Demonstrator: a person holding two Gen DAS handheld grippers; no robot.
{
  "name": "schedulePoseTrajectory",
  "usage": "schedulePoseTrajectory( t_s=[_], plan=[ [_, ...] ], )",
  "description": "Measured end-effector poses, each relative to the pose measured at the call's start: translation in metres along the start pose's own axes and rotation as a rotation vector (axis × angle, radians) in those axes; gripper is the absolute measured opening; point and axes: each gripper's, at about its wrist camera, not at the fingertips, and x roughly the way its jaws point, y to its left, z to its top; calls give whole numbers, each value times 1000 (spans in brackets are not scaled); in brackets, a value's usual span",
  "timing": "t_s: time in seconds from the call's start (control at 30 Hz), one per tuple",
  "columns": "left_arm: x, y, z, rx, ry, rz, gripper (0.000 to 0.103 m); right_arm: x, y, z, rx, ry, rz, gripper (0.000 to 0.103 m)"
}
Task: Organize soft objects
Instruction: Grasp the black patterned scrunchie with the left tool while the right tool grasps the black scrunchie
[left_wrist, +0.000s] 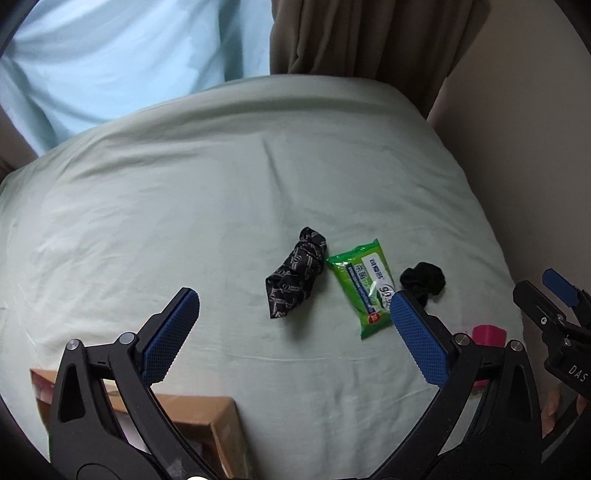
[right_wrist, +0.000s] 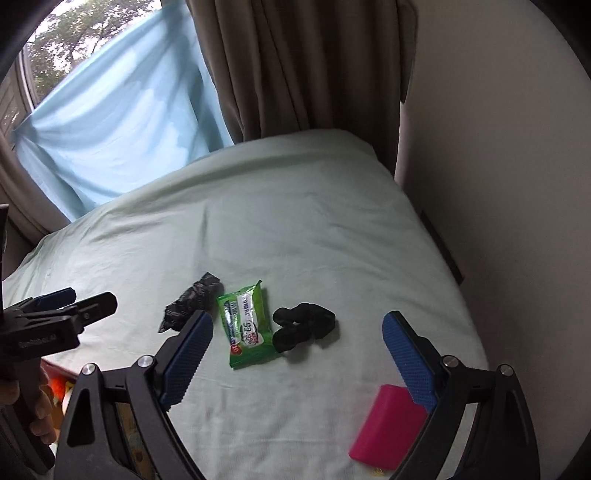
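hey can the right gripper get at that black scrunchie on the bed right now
Probably yes. The right gripper is open and empty, and the black scrunchie lies uncovered on the bed sheet just ahead, beside the green wipes pack, nothing over it.

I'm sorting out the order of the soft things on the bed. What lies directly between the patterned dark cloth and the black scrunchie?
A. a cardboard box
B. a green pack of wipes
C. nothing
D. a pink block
B: the green pack of wipes lies on the bed sheet, with the patterned dark cloth on one side and the black scrunchie on the other.
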Motion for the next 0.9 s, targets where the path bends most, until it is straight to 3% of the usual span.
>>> schedulePoseTrajectory(
  t_s=[0.1,0.2,0.3,0.47,0.57,0.63,0.77,0.9],
  plan=[
    [42,1,9,23,39,-10,102,37,-4,0,33,35,-14,92],
    [89,4,13,13,105,-31,90,74,-8,-5,66,74,-41,92],
    [126,3,11,27,153,-32,88,109,-11,-13,82,126,-58,92],
    [165,-6,7,101,183,-18,84,149,-17,-25,97,175,-67,91],
    [182,-8,5,119,206,-14,71,165,-12,-30,55,193,-76,90],
    [192,-10,5,130,222,-15,57,175,-6,-33,8,210,-86,77],
    [204,-14,3,145,232,-25,48,187,0,-39,-37,218,-104,68],
    [202,-19,1,176,221,-26,37,186,4,-41,-60,195,-99,49]
  ],
)
